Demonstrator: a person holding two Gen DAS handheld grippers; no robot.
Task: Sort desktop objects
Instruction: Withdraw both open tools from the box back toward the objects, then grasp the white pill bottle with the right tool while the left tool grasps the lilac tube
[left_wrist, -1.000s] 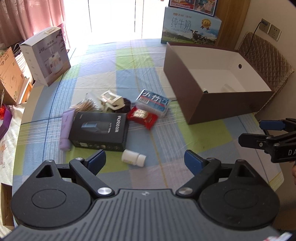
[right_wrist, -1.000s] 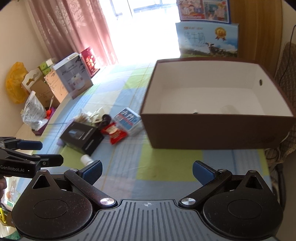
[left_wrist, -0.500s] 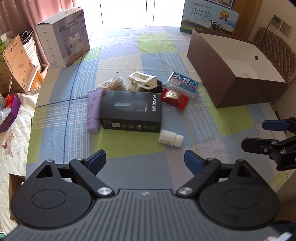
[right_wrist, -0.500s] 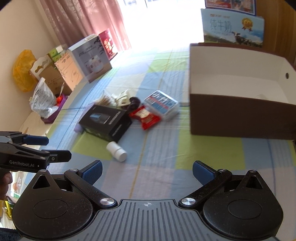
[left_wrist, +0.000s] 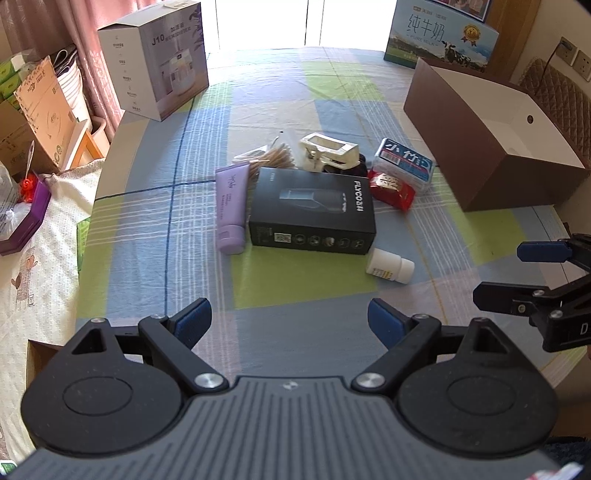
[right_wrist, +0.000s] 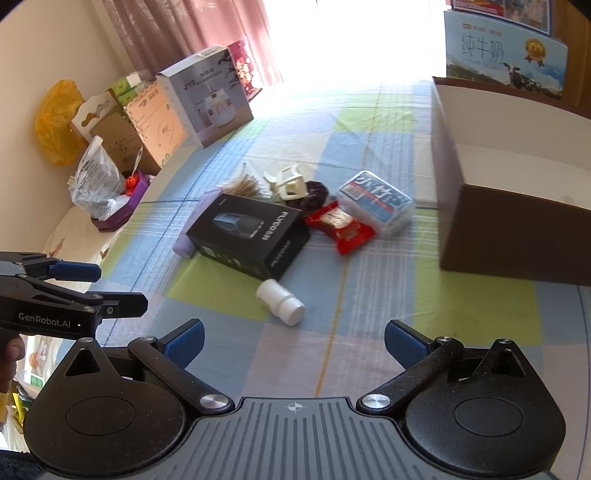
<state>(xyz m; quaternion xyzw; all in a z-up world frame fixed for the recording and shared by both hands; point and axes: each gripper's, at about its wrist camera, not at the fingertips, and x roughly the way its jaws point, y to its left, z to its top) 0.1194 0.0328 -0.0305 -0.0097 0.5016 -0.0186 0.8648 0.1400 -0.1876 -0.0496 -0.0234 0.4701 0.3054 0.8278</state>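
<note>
A heap of objects lies mid-table: a black shaver box (left_wrist: 314, 210) (right_wrist: 249, 234), a purple tube (left_wrist: 231, 206), a white pill bottle (left_wrist: 389, 266) (right_wrist: 280, 302) on its side, a red snack packet (left_wrist: 391, 186) (right_wrist: 340, 227), a blue-topped clear box (left_wrist: 402, 166) (right_wrist: 375, 205), a cream clip (left_wrist: 328, 151), cotton swabs (left_wrist: 271, 158) and a dark scrunchie (right_wrist: 316, 192). The brown storage box (left_wrist: 484, 170) (right_wrist: 509, 225) stands at the right. My left gripper (left_wrist: 290, 323) is open and empty, short of the heap. My right gripper (right_wrist: 293, 341) is open and empty, just short of the pill bottle.
A checked cloth (left_wrist: 295, 288) covers the table. A white humidifier carton (left_wrist: 159, 59) stands at the far left, a milk carton (left_wrist: 439, 33) behind the storage box. Cardboard boxes and bags (right_wrist: 96, 177) crowd the floor off the table's left edge. A chair (left_wrist: 554, 92) is at the right.
Both cameras have swung left, away from the storage box and onto the heap. The objects appear larger and more central. Both grippers stayed open.
</note>
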